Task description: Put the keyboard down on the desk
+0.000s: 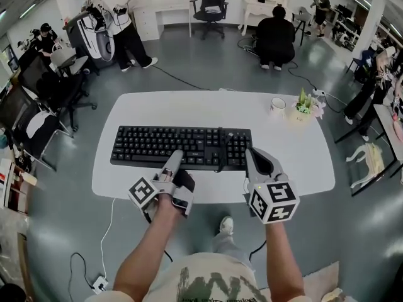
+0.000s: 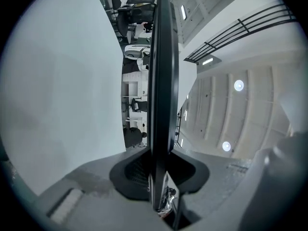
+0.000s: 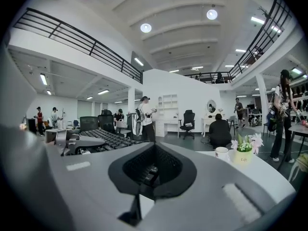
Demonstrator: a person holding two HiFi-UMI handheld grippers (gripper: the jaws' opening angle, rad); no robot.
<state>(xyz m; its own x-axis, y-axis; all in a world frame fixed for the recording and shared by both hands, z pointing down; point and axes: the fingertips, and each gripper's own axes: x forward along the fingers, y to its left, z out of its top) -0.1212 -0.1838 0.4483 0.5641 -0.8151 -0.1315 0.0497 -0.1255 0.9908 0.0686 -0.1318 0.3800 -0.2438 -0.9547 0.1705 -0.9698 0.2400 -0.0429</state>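
Note:
A black keyboard (image 1: pixel 182 146) stretches across the middle of the white desk (image 1: pixel 157 106). My left gripper (image 1: pixel 173 165) is shut on its near edge. In the left gripper view the keyboard (image 2: pixel 162 81) stands edge-on between the two jaws, and a strip of room shows between it and the desk (image 2: pixel 57 90), so that edge looks raised. My right gripper (image 1: pixel 253 159) sits at the keyboard's near right corner. Its jaws are shut with nothing between them (image 3: pixel 151 177), and the keyboard (image 3: pixel 108 138) lies off to their left.
A white mug (image 1: pixel 278 105) and a small flower pot (image 1: pixel 303 109) stand at the desk's far right. Office chairs, desks and several people fill the room beyond. A floor cable and power strip (image 1: pixel 99 285) lie at my lower left.

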